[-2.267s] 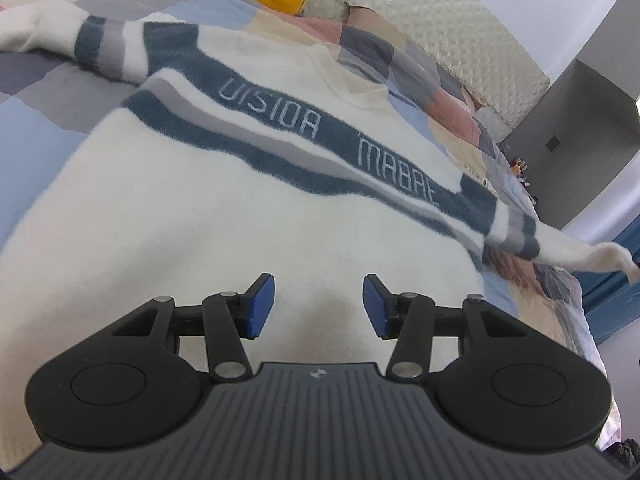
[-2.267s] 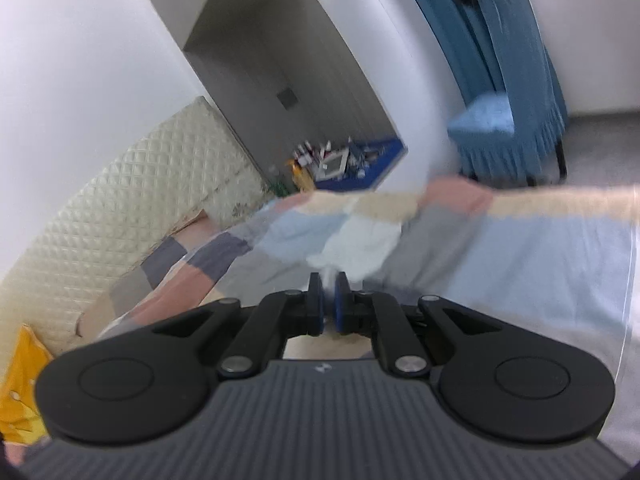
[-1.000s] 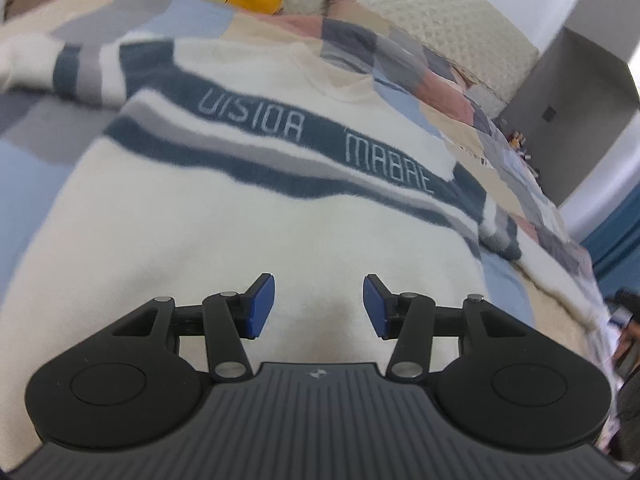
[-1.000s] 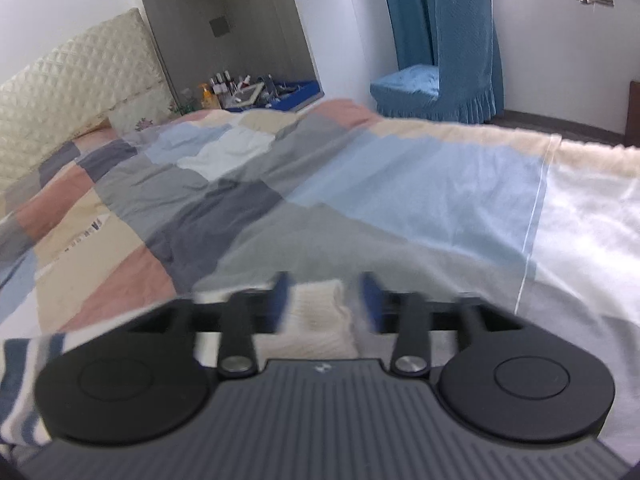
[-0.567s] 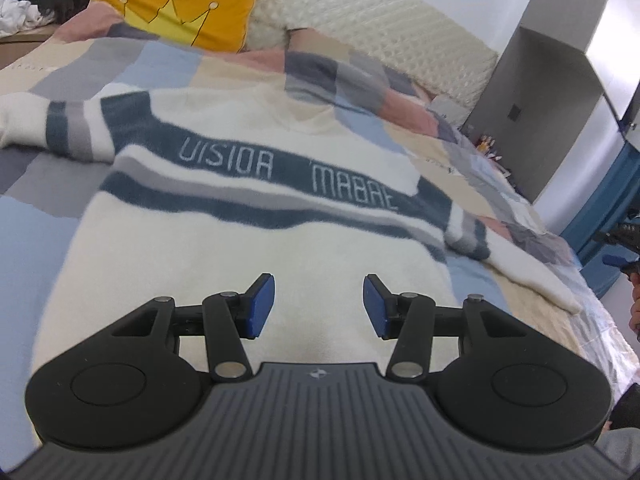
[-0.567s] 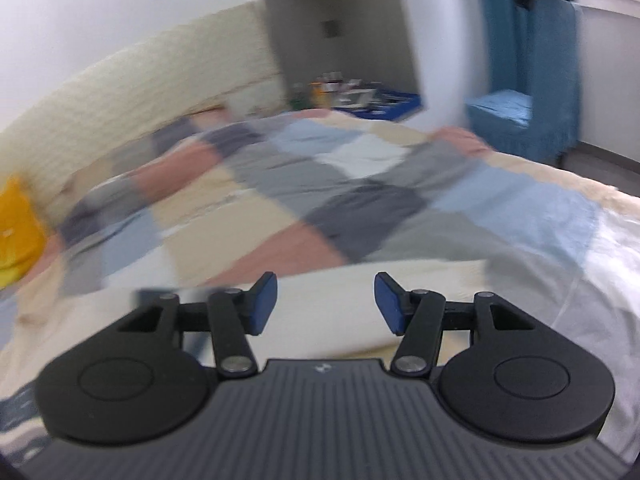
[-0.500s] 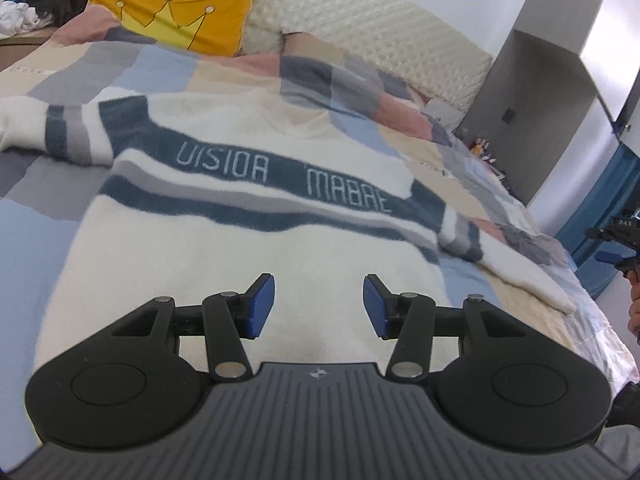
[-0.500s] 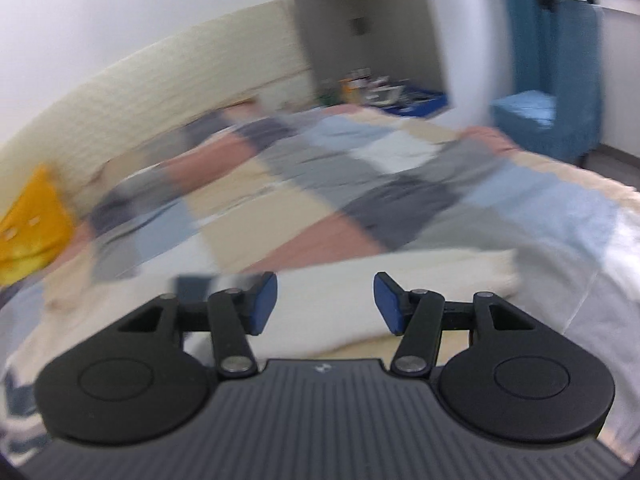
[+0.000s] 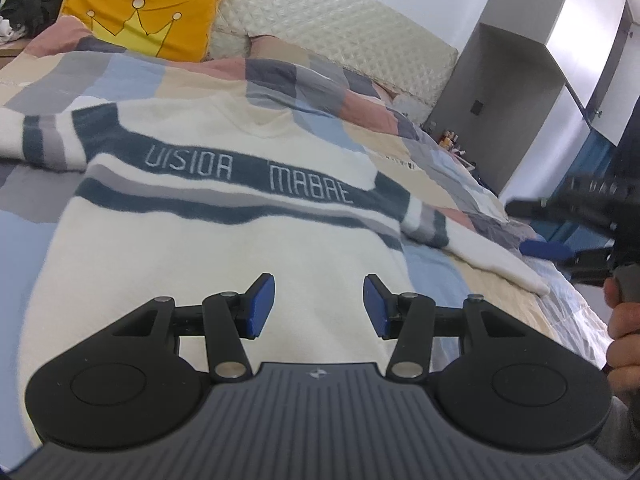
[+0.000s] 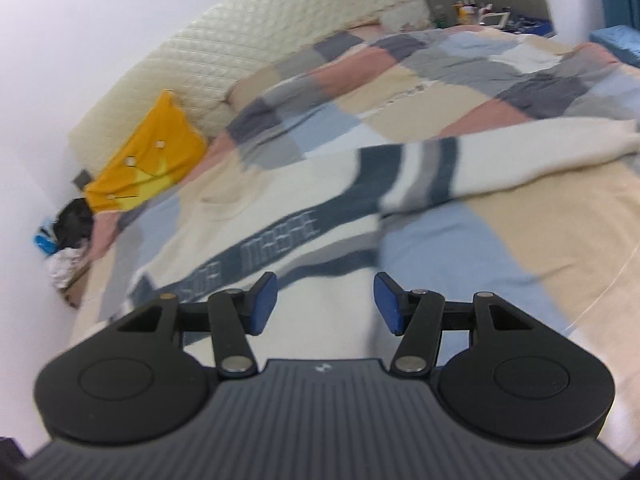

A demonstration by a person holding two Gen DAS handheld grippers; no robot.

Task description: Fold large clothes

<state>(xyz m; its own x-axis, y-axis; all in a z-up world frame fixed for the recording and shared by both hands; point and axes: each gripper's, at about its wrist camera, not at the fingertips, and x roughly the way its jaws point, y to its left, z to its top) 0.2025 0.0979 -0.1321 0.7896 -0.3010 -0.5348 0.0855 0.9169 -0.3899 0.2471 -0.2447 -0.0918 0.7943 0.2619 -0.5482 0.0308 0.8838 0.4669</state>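
Observation:
A large cream sweater [image 9: 208, 248] with dark blue and grey stripes and lettering lies flat, front up, on a patchwork bed. It also shows in the right wrist view [image 10: 320, 216]. Its right sleeve [image 9: 480, 252] stretches out sideways; in the right wrist view this sleeve [image 10: 500, 160] runs to the right. My left gripper [image 9: 319, 306] is open and empty above the sweater's lower body. My right gripper [image 10: 325, 304] is open and empty above the sweater's right side, and it shows in the left wrist view [image 9: 560, 240] near the sleeve's cuff.
A yellow crown pillow [image 9: 136, 28] leans at the quilted headboard [image 9: 340, 36]. A grey wardrobe [image 9: 520, 92] stands right of the bed, with small bottles [image 10: 468, 8] beside it. Dark and white clothes [image 10: 72, 232] lie by the bed's far left corner. The patchwork quilt [image 10: 460, 240] surrounds the sweater.
My right gripper has opened, let go of the sleeve's cuff, and swung left over the sweater. The sleeve now lies flat. My left gripper has drawn back and tilted up.

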